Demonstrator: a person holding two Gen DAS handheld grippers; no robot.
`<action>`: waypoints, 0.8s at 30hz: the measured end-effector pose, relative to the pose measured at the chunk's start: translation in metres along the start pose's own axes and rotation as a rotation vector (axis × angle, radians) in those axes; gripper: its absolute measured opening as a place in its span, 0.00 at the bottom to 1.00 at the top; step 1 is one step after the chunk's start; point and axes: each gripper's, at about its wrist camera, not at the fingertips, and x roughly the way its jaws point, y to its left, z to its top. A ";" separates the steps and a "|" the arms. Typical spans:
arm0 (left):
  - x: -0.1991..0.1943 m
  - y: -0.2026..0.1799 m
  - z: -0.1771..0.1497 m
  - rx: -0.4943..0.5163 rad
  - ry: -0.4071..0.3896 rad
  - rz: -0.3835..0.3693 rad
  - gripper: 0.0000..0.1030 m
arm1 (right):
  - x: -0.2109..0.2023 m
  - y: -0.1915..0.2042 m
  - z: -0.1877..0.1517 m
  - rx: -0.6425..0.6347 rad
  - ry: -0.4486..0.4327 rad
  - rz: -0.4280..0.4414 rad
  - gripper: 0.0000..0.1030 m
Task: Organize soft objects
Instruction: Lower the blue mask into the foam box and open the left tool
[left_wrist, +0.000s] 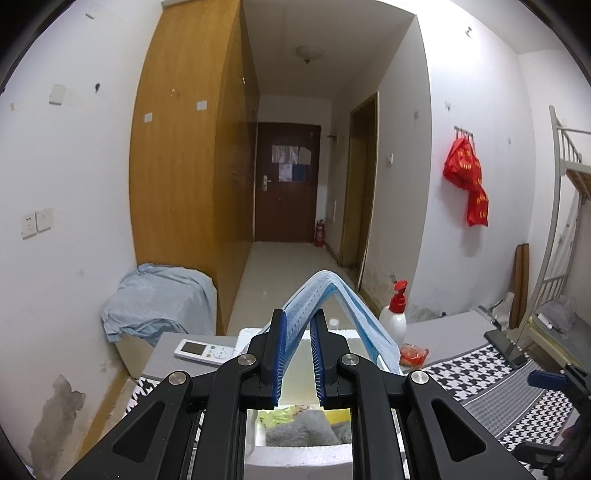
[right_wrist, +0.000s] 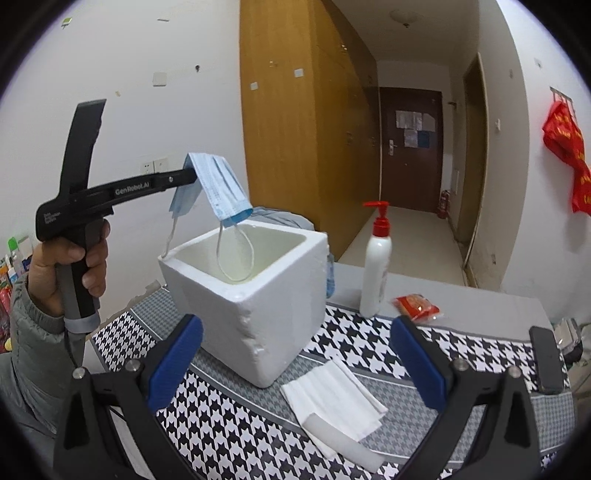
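Note:
My left gripper holds a blue face mask that drapes over its fingers, above the open white foam box. The jaws stand slightly apart around the mask. From the right wrist view, the left gripper holds the mask over the box, with an ear loop hanging inside. A grey cloth and a green item lie in the box. My right gripper is open and empty, low in front of the box. A folded white tissue lies on the checkered cloth.
A white pump bottle with red top and a red snack packet stand right of the box. A remote control lies behind it. A dark phone lies at the right edge. A wooden wardrobe stands behind.

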 end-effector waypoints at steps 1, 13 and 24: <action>0.002 0.001 0.000 0.002 0.004 0.000 0.14 | -0.001 -0.002 -0.001 0.005 -0.001 -0.001 1.00; 0.025 -0.010 -0.009 0.042 0.041 0.053 0.81 | -0.006 -0.017 -0.013 0.047 0.004 -0.017 1.00; 0.012 -0.023 -0.016 0.077 0.007 0.062 0.99 | -0.008 -0.025 -0.018 0.076 0.005 -0.020 1.00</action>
